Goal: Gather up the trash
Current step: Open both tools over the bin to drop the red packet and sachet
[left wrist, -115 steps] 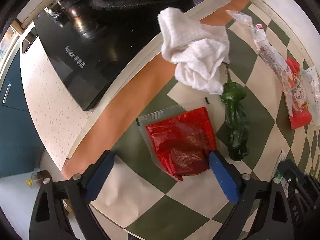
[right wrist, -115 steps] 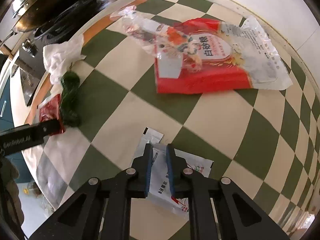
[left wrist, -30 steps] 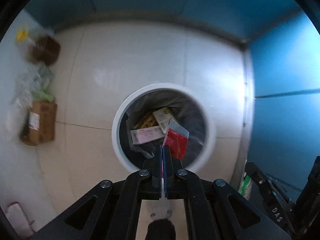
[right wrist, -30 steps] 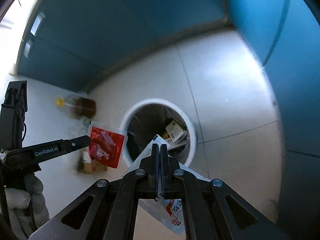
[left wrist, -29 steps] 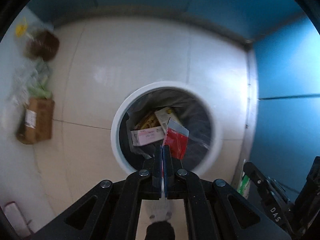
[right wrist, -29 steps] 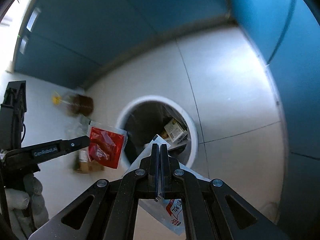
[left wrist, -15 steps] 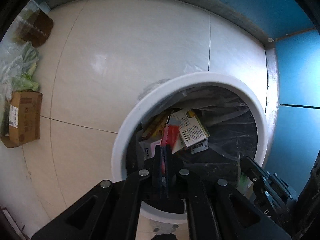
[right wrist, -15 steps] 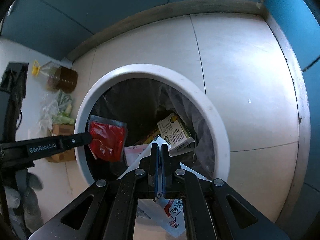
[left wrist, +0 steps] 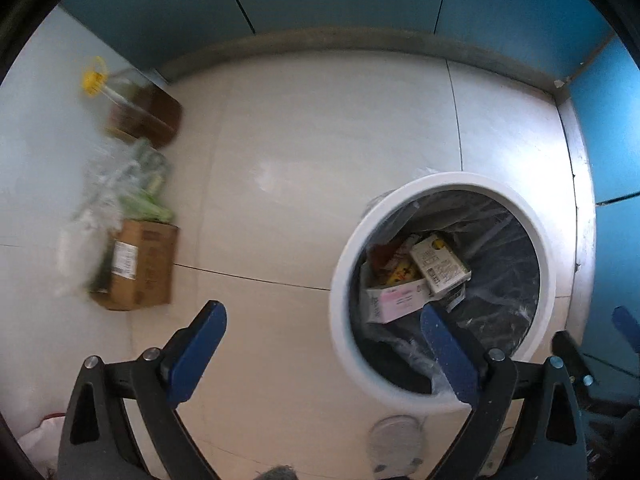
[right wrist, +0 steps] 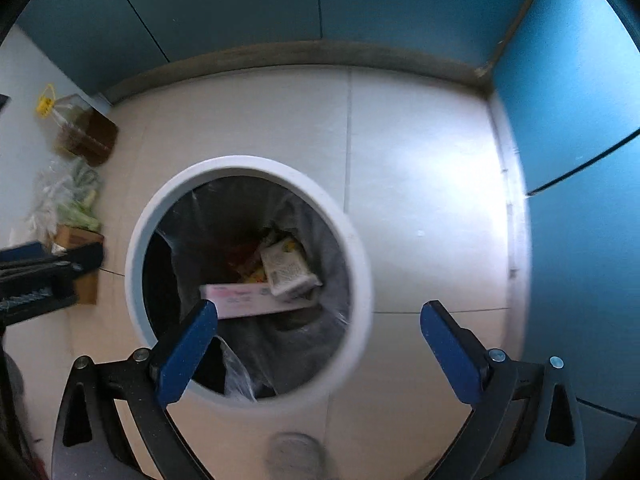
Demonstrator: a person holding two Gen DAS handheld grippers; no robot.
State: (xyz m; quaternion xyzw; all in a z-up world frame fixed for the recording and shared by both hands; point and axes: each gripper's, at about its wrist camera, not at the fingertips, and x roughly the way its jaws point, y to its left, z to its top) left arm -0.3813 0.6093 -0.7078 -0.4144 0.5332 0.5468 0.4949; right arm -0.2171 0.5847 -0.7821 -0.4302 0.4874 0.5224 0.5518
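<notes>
Both left tongs [left wrist: 322,338] and right tongs [right wrist: 318,336] just opened wide, nothing between them; wrappers dropped into bin [right wrist: 248,166]; back to bench for remaining trash.

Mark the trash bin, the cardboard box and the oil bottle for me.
Trash bin [right wrist: 356,240], right wrist view, on the right side of its white rim.
Cardboard box [left wrist: 150,264], left wrist view, on its brown face beside the label.
Oil bottle [left wrist: 144,114], left wrist view, on its brown body.

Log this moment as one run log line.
left gripper: just opened, empty | right gripper: just opened, empty | trash bin: packets inside
</notes>
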